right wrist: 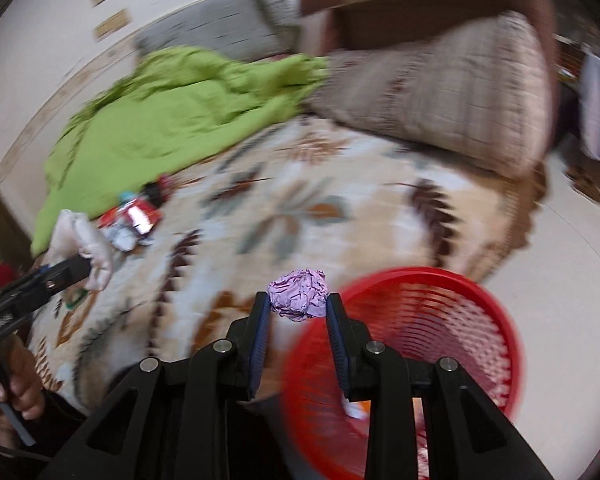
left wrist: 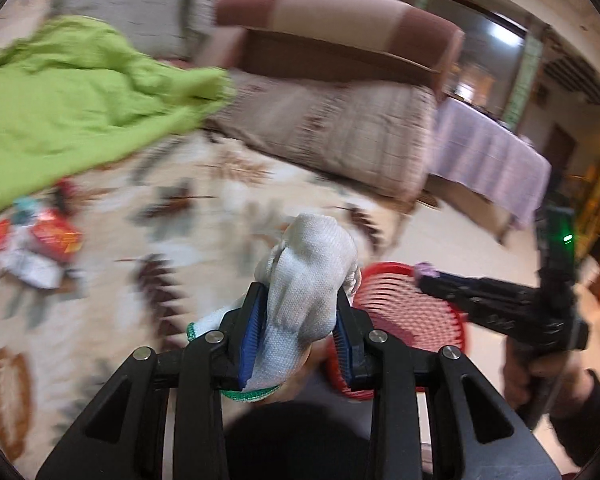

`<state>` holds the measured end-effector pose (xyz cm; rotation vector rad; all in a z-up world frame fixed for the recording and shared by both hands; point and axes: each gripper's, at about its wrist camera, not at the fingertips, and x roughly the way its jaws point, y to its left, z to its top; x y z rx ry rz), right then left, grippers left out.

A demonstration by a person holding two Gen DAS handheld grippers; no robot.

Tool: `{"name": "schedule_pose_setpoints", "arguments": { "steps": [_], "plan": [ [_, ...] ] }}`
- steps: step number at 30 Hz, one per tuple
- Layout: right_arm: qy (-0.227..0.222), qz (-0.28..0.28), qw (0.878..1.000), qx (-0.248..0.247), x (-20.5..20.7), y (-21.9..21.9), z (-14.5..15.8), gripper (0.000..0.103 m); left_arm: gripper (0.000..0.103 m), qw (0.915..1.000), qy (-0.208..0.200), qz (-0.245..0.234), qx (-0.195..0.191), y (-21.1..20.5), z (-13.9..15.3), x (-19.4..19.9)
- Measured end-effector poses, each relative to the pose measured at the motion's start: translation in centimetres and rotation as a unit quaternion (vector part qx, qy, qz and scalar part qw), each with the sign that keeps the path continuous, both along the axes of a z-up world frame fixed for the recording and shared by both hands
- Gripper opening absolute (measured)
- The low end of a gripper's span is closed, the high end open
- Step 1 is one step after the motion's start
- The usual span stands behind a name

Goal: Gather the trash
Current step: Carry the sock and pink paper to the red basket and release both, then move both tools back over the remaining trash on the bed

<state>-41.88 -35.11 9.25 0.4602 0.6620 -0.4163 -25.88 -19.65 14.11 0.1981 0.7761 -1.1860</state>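
The left gripper (left wrist: 300, 320) jaws squeeze a white knit glove (left wrist: 306, 280). The right gripper (right wrist: 298, 312) jaws pinch a crumpled purple ball (right wrist: 299, 294) at their tips. The red basket (right wrist: 476, 292) sits on the floor just right of the right jaws.

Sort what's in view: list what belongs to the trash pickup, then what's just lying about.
Part of the job:
- white knit glove, held in the left gripper
- crumpled purple wrapper, held in the right gripper
- red basket
- pile of wrappers on the rug

Just lying about:
- green blanket
- sofa cushion
- patterned rug
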Motion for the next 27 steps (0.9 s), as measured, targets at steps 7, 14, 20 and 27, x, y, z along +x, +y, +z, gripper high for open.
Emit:
{"name": "schedule_pose_setpoints", "arguments": {
  "steps": [7,14,20,27],
  "plan": [
    [0.017,-0.062,0.998,0.025,-3.7,-4.2,-1.9,0.033,0.035,0.9959,0.037,-0.076,0.031,-7.8,-1.9,-4.0],
    [0.037,-0.086,0.995,0.039,-5.2,-5.9,-3.9,0.051,0.058,0.9932,0.038,-0.101,0.045,-10.1,-2.4,-5.6],
    [0.032,-0.133,0.990,-0.026,-6.2,-7.6,-3.2,0.052,0.060,0.9970,0.006,-0.070,0.034,-7.8,-1.0,-4.3],
    [0.023,-0.146,0.983,-0.104,-4.8,-11.9,-4.8,0.052,0.060,0.9992,-0.028,-0.001,0.029,-2.4,0.0,-0.7]
  ]
}}
